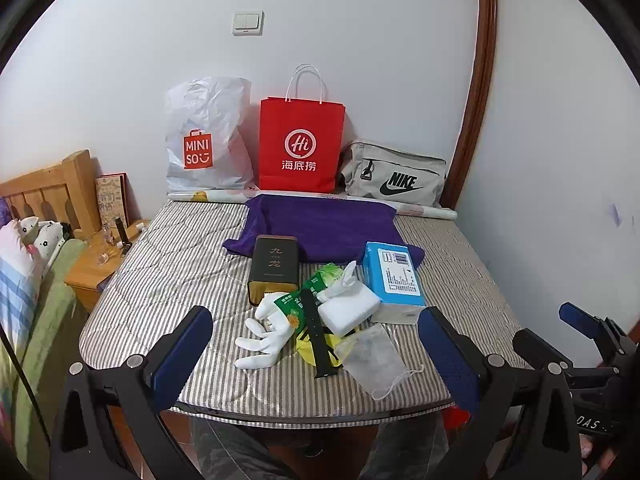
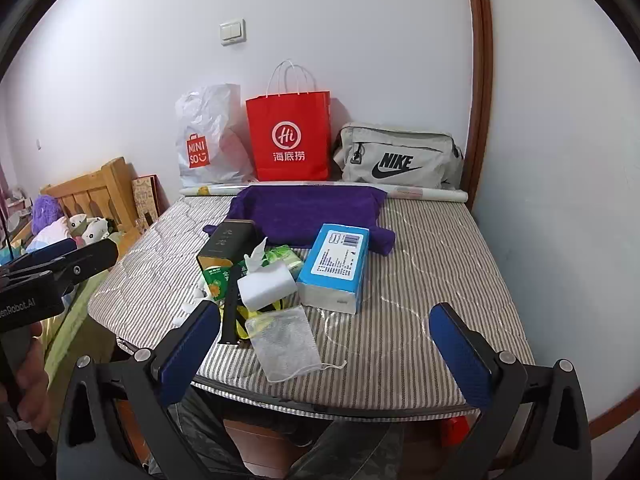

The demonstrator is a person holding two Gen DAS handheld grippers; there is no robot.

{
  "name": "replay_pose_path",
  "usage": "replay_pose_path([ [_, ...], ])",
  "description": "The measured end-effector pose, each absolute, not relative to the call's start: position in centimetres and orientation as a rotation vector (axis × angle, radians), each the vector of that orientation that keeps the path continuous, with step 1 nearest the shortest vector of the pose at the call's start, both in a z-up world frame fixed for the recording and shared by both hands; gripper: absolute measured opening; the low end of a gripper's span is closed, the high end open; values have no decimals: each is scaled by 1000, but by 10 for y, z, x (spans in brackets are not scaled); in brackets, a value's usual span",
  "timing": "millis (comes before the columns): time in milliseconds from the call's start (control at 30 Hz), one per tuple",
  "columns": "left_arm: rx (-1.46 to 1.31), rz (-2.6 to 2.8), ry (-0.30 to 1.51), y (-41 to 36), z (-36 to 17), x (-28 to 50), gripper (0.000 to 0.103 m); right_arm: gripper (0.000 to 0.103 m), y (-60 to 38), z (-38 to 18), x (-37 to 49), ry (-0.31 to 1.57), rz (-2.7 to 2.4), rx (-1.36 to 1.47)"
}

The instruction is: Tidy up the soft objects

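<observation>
you see, left to right: 1 white glove | 1 black tin | 1 mesh pouch near front mattress edge | 1 blue box | right side bare | left gripper, right gripper both wide open, empty

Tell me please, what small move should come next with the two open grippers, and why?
Probably lower the left gripper onto the white glove. Both grippers hang open and empty above the mattress edge; the right gripper holds nothing either. The glove is soft, lies nearest the left gripper at the pile's near left, and nothing covers most of it.
</observation>
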State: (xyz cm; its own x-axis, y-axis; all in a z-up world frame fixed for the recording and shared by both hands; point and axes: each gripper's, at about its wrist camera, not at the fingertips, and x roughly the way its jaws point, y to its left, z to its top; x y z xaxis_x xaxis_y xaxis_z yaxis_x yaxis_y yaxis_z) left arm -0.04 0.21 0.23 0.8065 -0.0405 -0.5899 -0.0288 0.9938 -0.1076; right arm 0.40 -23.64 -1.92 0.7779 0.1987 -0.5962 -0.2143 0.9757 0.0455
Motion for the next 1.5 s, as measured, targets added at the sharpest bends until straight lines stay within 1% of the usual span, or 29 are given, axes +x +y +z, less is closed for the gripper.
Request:
replay_pose_path([
  [1500,-107,1,630,2,4,-5,103,103,-239,-11,-2,633,225,-26],
])
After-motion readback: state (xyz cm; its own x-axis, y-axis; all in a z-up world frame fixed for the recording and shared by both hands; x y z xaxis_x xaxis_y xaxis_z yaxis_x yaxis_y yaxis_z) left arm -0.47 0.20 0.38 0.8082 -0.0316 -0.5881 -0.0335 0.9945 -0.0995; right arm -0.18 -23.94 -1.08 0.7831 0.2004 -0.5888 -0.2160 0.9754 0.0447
